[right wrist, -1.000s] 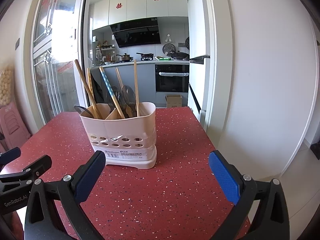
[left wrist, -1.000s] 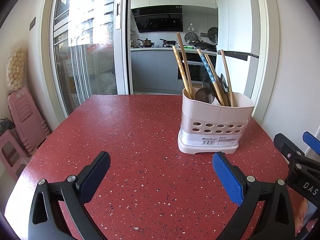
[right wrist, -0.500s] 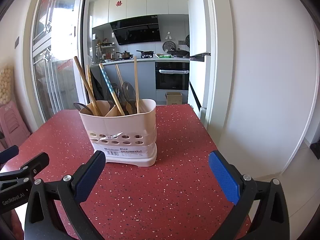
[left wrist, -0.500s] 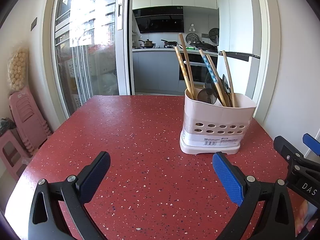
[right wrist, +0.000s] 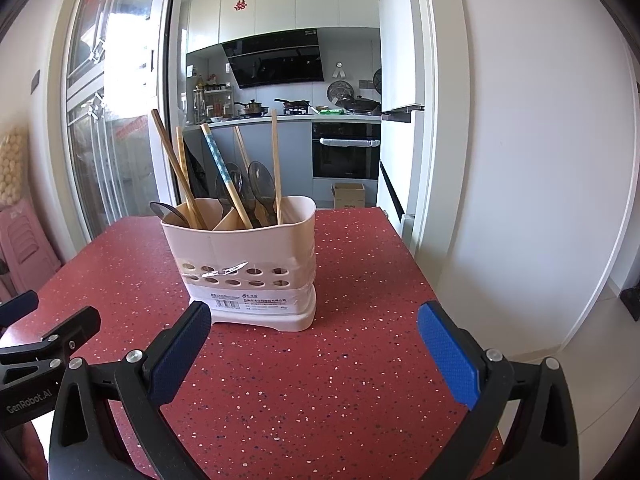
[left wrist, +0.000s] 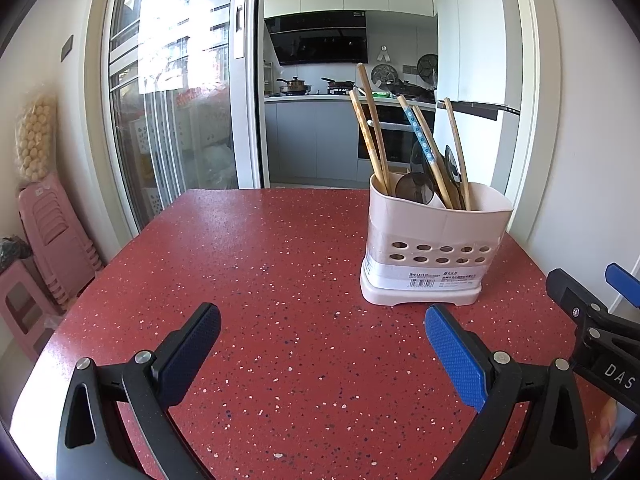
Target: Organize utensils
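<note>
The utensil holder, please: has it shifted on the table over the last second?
Cannot tell. The utensil holder sits a little higher and farther right in the left wrist view, but the doorway behind shifts too, so the camera probably moved.

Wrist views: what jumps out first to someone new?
The pale caddy stands on the red speckled table, stuffed with chopsticks and dark spoons in its compartments. Both grippers, left and right, sit low in front of it with blue-padded fingers spread wide and empty. Behind the table, a doorway opens on a kitchen.
</note>
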A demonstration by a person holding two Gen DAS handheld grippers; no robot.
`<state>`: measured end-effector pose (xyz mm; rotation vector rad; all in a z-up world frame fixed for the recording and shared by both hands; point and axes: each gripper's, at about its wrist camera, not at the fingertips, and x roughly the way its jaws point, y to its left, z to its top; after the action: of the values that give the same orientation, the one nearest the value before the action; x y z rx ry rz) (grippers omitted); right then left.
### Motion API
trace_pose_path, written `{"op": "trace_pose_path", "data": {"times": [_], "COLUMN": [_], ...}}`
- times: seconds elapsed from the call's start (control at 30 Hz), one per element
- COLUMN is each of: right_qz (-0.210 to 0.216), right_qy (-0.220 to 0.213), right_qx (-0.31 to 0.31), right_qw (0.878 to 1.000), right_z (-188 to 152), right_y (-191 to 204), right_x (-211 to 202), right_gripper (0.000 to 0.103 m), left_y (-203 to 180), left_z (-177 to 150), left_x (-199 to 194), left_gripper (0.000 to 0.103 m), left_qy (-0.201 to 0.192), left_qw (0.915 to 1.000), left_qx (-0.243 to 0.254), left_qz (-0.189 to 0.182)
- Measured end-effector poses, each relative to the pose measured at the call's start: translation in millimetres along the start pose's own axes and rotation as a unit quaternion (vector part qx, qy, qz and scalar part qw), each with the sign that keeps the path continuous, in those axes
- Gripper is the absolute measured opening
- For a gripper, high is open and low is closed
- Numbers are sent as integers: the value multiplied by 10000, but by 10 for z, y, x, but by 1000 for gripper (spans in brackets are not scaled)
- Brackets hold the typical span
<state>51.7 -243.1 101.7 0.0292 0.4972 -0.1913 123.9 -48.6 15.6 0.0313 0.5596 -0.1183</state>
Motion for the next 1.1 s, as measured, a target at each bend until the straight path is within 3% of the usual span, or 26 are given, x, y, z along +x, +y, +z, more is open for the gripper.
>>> {"op": "trace_pose_path", "data": {"times": [1.1], "right_qz": [7], "right_qy": [10], "right_qx": [1], "right_qw": [10000], "right_z": [6], "right_y": [1], "right_x": [3], "right_gripper": [103], "left_y": [-23], "left_z": [-8], "left_x": [-11], "left_gripper": [103], "left_qy": [22], "left_qw": [10000], "left_qx": [28], "left_qz": [-3]}}
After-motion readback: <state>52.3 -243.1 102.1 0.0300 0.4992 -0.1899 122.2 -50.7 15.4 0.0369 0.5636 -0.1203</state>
